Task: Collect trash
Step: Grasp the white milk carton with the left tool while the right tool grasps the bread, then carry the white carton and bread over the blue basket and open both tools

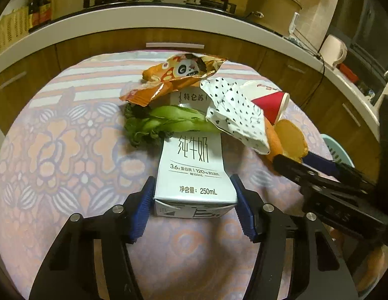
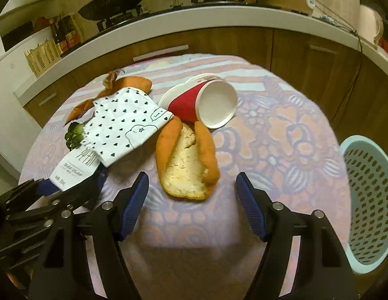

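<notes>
A white milk carton [image 1: 194, 172] lies on the round table, and my left gripper [image 1: 194, 200] has its blue pads on both sides of the carton's near end, touching or nearly touching. A bok choy [image 1: 164, 122], an orange snack wrapper [image 1: 176, 75] and a heart-print white bag [image 1: 236, 115] lie over the carton's far end. My right gripper [image 2: 191, 195] is open just in front of a split bread roll [image 2: 186, 160], with nothing between its fingers. A tipped red paper cup [image 2: 206, 105] lies behind the bread. The carton also shows in the right wrist view [image 2: 73, 167].
A pale blue perforated basket [image 2: 369, 200] stands at the table's right side. The table has a floral cloth [image 1: 68, 150]. Wooden cabinets and a counter with a stove, pans [image 2: 111, 2] and a kettle [image 1: 334, 50] run behind the table.
</notes>
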Available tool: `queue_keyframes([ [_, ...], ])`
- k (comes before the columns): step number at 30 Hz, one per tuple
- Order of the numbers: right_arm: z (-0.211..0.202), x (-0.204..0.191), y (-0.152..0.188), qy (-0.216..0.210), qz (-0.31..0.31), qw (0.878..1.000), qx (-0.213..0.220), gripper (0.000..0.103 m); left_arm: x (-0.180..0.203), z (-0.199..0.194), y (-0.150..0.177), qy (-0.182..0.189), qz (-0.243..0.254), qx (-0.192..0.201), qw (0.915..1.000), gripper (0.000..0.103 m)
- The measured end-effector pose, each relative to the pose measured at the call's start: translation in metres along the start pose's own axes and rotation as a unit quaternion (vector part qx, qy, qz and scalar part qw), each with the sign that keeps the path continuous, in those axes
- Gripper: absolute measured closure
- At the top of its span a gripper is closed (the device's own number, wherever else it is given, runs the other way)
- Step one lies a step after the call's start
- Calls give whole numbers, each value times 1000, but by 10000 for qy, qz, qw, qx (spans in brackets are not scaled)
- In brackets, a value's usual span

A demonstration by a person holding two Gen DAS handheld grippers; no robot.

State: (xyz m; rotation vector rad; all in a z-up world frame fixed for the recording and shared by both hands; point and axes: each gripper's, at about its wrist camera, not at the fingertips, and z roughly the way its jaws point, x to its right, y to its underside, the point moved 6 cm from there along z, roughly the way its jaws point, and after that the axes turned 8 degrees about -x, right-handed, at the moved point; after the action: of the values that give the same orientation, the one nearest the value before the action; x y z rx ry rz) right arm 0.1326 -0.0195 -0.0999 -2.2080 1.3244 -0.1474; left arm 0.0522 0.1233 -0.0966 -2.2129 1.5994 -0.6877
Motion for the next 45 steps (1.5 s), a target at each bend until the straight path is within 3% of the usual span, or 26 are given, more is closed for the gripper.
queue_keyframes([
  [10, 17, -15, -13, 290, -207, 9993, -137, 36, -7, -34, 10, 759, -157, 11, 9970, 46],
  [14, 10, -15, -13, 206, -201, 9996, -62, 74, -9, -50, 14, 763, -173, 172, 9968, 47],
  [16, 3, -12, -11, 60, -70, 9999, -102, 79, -10, -59, 14, 907, -218, 238, 9954, 47],
  [20, -18, -11, -6, 40, -13, 10000, 55, 79, -12, -83, 10, 1415, -422, 489, 9878, 48],
  [28, -64, -7, 0, 335, -72, 9983, 476, 80, -4, -101, 13, 1505, -429, 615, 9858, 48],
  [34, -95, 6, 4, 389, 106, 9962, 767, 80, 8, -133, 2, 1558, -230, 988, 9826, 48],
  [45, -153, 60, 10, 697, 473, 9887, 1237, 80, 82, -146, -29, 1746, 411, 1268, 9756, 48],
])
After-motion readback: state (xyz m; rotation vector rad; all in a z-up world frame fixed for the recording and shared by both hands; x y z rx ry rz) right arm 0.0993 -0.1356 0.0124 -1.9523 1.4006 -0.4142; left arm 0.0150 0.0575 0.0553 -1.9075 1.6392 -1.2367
